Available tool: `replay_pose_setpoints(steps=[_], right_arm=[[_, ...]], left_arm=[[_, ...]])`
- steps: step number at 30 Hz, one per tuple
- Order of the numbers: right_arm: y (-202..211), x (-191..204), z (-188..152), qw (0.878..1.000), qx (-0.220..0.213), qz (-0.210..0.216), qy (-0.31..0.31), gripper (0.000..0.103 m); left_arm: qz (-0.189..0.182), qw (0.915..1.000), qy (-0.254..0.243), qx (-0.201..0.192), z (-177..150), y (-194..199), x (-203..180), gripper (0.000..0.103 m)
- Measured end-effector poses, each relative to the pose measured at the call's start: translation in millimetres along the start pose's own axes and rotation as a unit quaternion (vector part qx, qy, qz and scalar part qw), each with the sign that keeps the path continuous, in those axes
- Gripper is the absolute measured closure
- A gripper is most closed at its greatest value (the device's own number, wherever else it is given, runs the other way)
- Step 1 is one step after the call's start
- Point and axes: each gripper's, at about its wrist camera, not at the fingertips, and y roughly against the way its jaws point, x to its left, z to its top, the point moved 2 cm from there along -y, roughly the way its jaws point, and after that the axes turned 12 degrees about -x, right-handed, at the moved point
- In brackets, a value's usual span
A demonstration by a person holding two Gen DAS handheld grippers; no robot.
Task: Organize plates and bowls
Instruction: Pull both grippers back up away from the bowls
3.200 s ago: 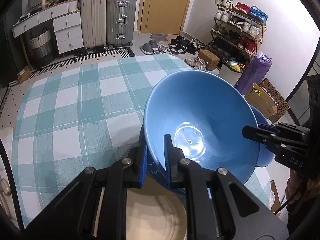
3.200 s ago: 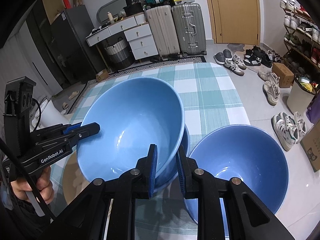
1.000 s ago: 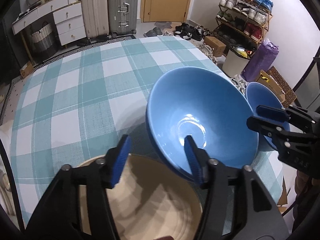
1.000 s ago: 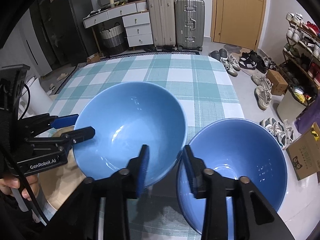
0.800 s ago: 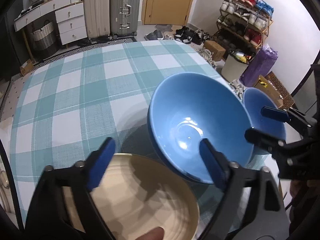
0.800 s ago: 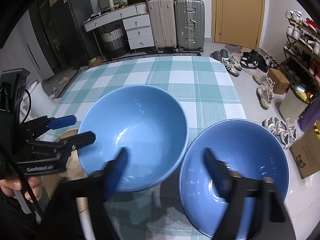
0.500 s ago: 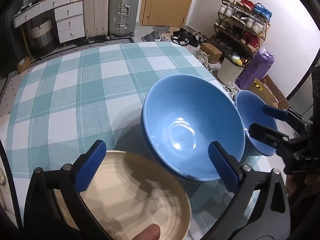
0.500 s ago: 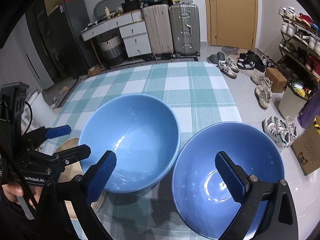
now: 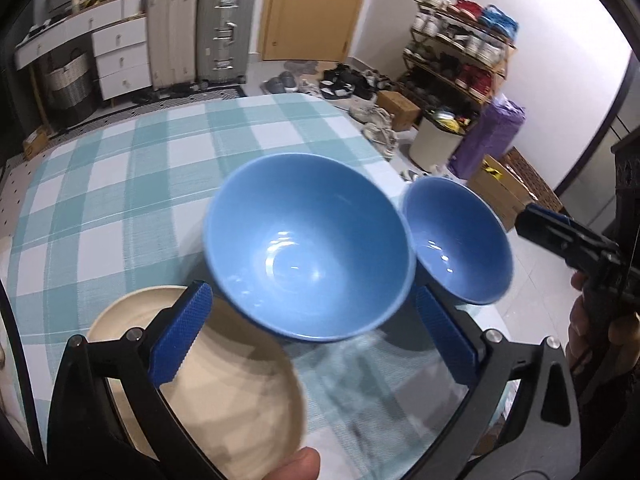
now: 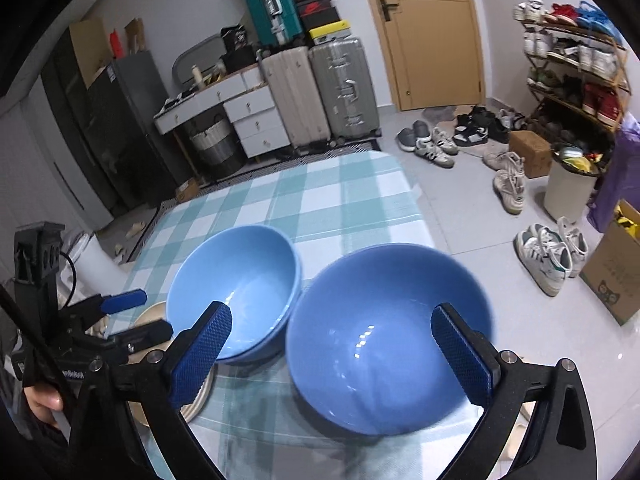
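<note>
Since the earlier frames we have let go of the blue bowl both jaws pinched by its rim, and drawn both grippers up and back. Now the left gripper (image 9: 314,336) has its jaws spread wide and empty, and the right gripper (image 10: 330,356) likewise.

Nearest, under our left jaws, lies the cream plate (image 9: 224,400), its far edge tucked beneath the left blue bowl (image 9: 308,256). That bowl sits just ahead between the left jaws. The right blue bowl (image 10: 390,336) sits between the right jaws, rim nearly touching its neighbour, and close to the near right edge of the checked worktop (image 9: 120,208).

We judge the risk lies there: a nudge from a descending jaw could push the right bowl off the edge, and the glazed rims may slip in a shallow pinch while stacking.
</note>
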Motion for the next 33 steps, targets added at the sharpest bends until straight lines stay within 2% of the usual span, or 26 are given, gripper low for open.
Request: replay_pose_setpoints(steps=[9, 12, 14, 15, 17, 21, 23, 26, 29, 31, 33], right_arm=[[38.3, -34.5, -4.2, 0.999, -0.026, -0.021, -0.007, 0.001], [43.4, -47.5, -8.5, 0.999, -0.03, -0.023, -0.021, 0.001], [45.5, -56.5, -11.9, 0.999, -0.029, -0.023, -0.033, 0.001], [46.6, -61.8, -14.0, 0.999, -0.027, -0.023, -0.039, 0.001], [46.9, -67.5, -16.9, 0.998, -0.026, -0.023, -0.044, 0.001], [45.3, -78.3, -21.4, 0.998, -0.02, -0.027, -0.054, 0.001], [44.5, -82.3, -23.2, 0.998, -0.02, -0.029, -0.054, 0.002], [41.0, -85.9, -25.3, 0.998, -0.017, -0.034, -0.054, 0.006], [34.8, -90.6, -28.0, 0.998, -0.008, -0.04, -0.055, 0.013], [28.9, -94.5, -30.0, 0.997, 0.001, -0.043, -0.058, 0.022], [23.1, -98.3, -31.0, 0.997, 0.007, -0.048, -0.061, 0.024]], left_arm=[[-0.051, 0.9984, -0.012, 0.019, -14.1, -5.5, -56.9, 0.003], [-0.069, 0.9971, -0.021, 0.022, -17.9, -7.1, -73.2, 0.013], [-0.082, 0.996, -0.025, 0.027, -20.6, -8.5, -83.1, 0.023], [-0.088, 0.9954, -0.025, 0.028, -21.9, -9.1, -86.3, 0.025], [-0.096, 0.9947, -0.022, 0.029, -23.9, -10.5, -93.8, 0.036], [-0.115, 0.9925, -0.01, 0.04, -27.2, -16.8, -102.2, 0.041], [-0.12, 0.9916, -0.011, 0.049, -29.7, -22.2, -107.3, 0.047], [-0.123, 0.9904, -0.009, 0.063, -33.1, -35.0, -111.3, 0.051], [-0.116, 0.9909, 0.001, 0.068, -35.4, -44.7, -114.3, 0.051], [-0.108, 0.9918, 0.006, 0.068, -35.5, -50.4, -114.1, 0.051], [-0.106, 0.9919, 0.013, 0.069, -34.5, -56.9, -113.8, 0.051]])
